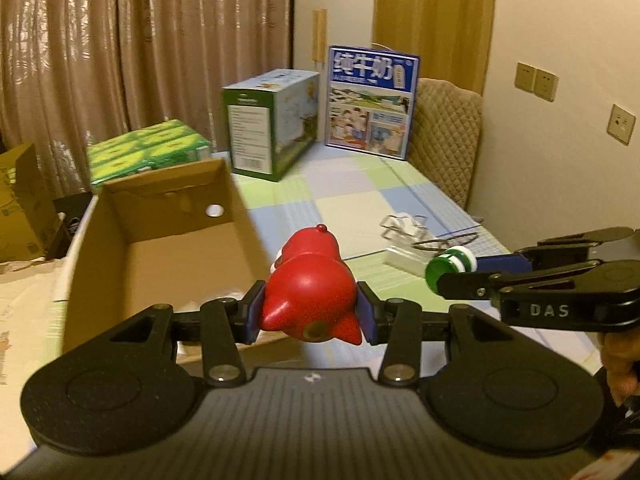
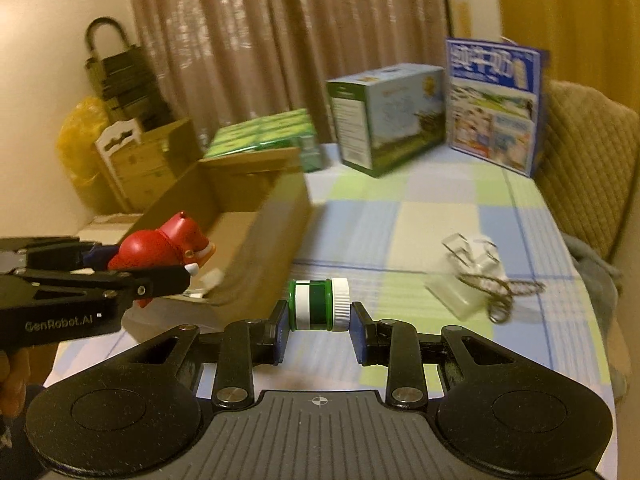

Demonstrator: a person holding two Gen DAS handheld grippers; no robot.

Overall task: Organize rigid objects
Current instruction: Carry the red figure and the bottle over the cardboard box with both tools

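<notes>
Transfer step in hand: left claw (image 1: 310, 314) is clamped on the red toy (image 1: 310, 292), right claw (image 2: 319, 320) on the green bottle (image 2: 319, 305), both clear of the table (image 2: 432, 216); next, release each over the box (image 1: 160, 256) ahead-left.

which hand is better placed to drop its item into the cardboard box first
Left, probably. Its claw, shut on the red toy, sits right beside the open cardboard box. The right claw, holding the green jar, is further out over the checked tablecloth.
</notes>
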